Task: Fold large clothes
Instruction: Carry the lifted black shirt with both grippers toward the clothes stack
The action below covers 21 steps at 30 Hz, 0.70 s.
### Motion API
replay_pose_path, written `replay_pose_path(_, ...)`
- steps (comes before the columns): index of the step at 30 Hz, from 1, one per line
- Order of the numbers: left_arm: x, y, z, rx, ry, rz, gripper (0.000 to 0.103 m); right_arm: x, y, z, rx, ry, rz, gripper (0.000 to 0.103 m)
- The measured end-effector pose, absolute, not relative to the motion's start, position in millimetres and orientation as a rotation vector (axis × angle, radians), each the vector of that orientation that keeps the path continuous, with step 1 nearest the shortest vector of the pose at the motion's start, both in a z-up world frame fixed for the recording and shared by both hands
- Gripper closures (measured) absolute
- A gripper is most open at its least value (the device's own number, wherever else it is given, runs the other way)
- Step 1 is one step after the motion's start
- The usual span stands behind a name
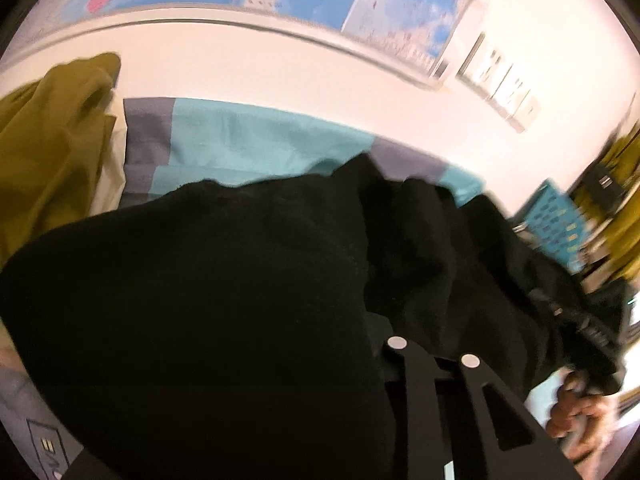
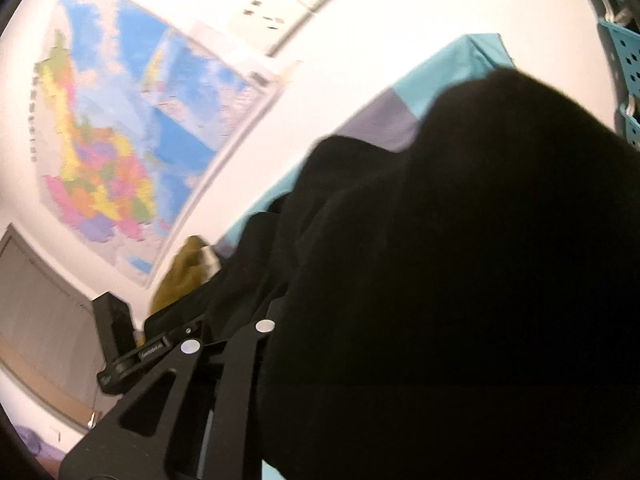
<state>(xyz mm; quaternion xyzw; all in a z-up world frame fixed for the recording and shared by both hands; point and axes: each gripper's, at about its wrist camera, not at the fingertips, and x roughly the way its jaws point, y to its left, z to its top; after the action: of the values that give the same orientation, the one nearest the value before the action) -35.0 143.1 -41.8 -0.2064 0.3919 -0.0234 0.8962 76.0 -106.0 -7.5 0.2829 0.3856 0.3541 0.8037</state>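
Note:
A large black garment [image 1: 224, 288] fills the lower half of the left wrist view and drapes over the teal and grey bed cover [image 1: 248, 140]. My left gripper [image 1: 434, 350] is shut on a fold of the black cloth, its fingertips hidden in the cloth. In the right wrist view the same black garment [image 2: 460, 280] covers the right side. My right gripper [image 2: 228, 336] is shut on its edge, lifted above the bed cover [image 2: 452, 68]. The person's hand [image 1: 576, 412] shows at the lower right of the left view.
An olive-green garment [image 1: 52, 148] lies bunched at the left, also seen in the right wrist view [image 2: 180, 276]. Wall maps [image 2: 120, 136] hang behind the bed. Teal perforated bins [image 1: 560, 224] stand at the right. A black device [image 2: 116, 324] stands near the olive garment.

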Motion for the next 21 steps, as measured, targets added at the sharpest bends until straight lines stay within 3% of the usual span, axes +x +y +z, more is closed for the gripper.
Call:
replay_pose_path(5,-74.0,153.6,-24.6,-0.48,0.784,-0.16,0.078,35.7,-124.5,2.9,0.626,0.841,0.832,0.087)
replay_pose_path(9,-83.2,145.5,-63.7,-0.486,0.882,-0.156,0.075,23.3,-128.3,-30.0,0.617,0.942,0.789,0.084)
replay_pose_path(10,-82.0,145.6,-75.6,-0.494,0.91,-0.139,0.071,23.3,-128.4,-42.8,0.616,0.978,0.753,0.081)
replay_pose_path(13,-85.1,147.1,-86.3,-0.488,0.879,-0.1,0.055,22.8,-130.3,-51.8,0.559,0.988,0.697,0.057)
replay_pose_path(14,-86.3,145.7,-85.7,-0.472,0.866,-0.092,0.042,22.7,-130.8,-52.5,0.559,0.979,0.699,0.054)
replay_pose_path(15,-85.2,144.2,-86.3,-0.45,0.859,-0.088,0.038,22.4,-130.9,-53.0,0.563,0.974,0.711,0.053)
replay_pose_path(21,-73.9,135.2,-88.8,-0.391,0.865,-0.09,0.019,18.3,-122.5,-49.5,0.524,0.939,0.729,0.036)
